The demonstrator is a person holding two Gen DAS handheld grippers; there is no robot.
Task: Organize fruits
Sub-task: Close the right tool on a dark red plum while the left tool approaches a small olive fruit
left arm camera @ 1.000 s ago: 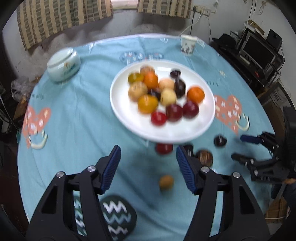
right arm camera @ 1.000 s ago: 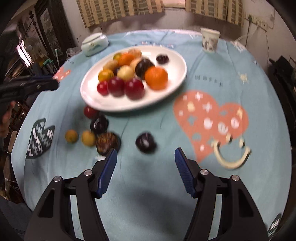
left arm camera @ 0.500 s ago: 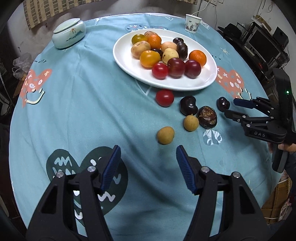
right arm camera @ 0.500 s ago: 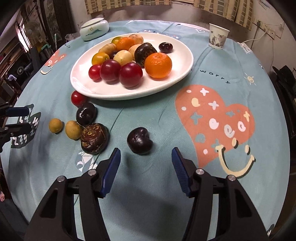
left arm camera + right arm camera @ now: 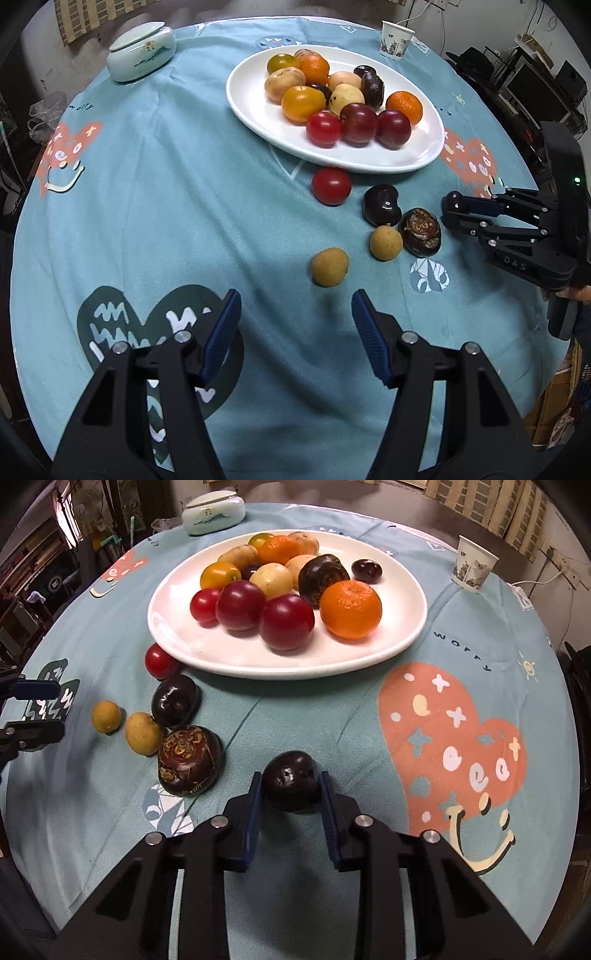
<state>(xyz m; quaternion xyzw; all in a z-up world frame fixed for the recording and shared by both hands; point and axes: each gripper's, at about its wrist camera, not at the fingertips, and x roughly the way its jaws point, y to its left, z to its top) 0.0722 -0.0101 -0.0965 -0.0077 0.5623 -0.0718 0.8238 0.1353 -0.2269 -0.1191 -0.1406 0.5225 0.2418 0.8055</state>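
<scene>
A white plate holds several fruits: oranges, red plums, tomatoes and pale round ones. In front of it on the blue cloth lie a red tomato, a dark plum, a brown wrinkled fruit and two small yellow fruits. My left gripper is open just short of the nearer yellow fruit, with nothing between its fingers. My right gripper is shut on another dark plum, which rests on the cloth; its pads press on both sides. The right gripper also shows at the right in the left wrist view.
A pale lidded ceramic jar stands at the far left and a paper cup at the far right of the round table. Dark electronics stand beyond the right edge. A hand holds the right gripper.
The right jaws have closed onto the dark plum that lay ahead of them. Both grippers have sunk toward the cloth, and the left one has come nearer to the yellow fruit.
</scene>
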